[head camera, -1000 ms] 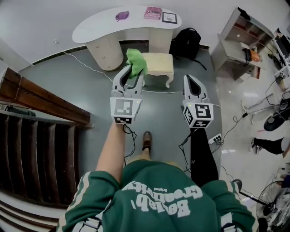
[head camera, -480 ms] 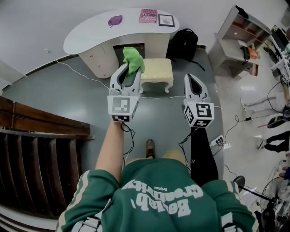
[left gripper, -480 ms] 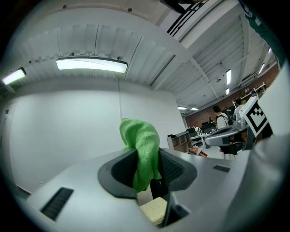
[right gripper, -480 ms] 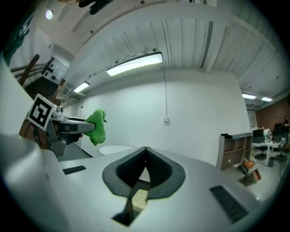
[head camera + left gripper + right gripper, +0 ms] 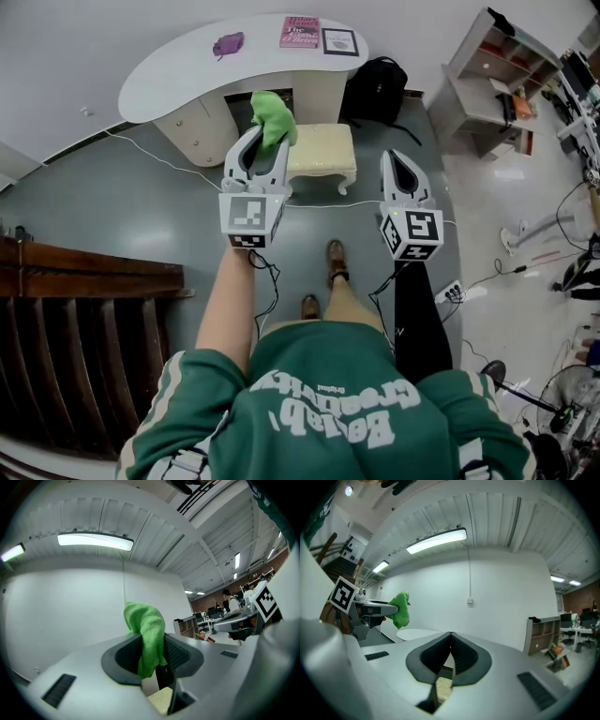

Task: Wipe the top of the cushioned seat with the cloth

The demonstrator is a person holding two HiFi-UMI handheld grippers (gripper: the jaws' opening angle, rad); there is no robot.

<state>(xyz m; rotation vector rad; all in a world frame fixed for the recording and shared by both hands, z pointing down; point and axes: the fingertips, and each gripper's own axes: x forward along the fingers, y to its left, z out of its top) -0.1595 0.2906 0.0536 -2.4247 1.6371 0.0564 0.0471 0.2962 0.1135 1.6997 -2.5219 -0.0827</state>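
A cream cushioned seat (image 5: pixel 322 150) on curved legs stands on the grey floor in front of the white curved desk (image 5: pixel 187 75). My left gripper (image 5: pixel 264 142) is shut on a bright green cloth (image 5: pixel 273 114), held up in the air near the seat's left edge. The cloth (image 5: pixel 146 637) bunches between the jaws and sticks out above them. My right gripper (image 5: pixel 401 167) hovers to the right of the seat, shut with nothing in it. The green cloth (image 5: pixel 400 610) also shows at the left of the right gripper view.
A black backpack (image 5: pixel 378 86) leans behind the seat. On the desk lie a book (image 5: pixel 299 31), a framed picture (image 5: pixel 338 40) and a purple item (image 5: pixel 227 44). A white cable (image 5: pixel 169 159) and a power strip (image 5: pixel 452 290) lie on the floor. Shelving (image 5: pixel 497 75) stands at right.
The person has stepped forward, a foot now ahead on the floor. The desk and seat have shifted slightly in view. Both grippers keep their pose, the left still gripping the cloth.
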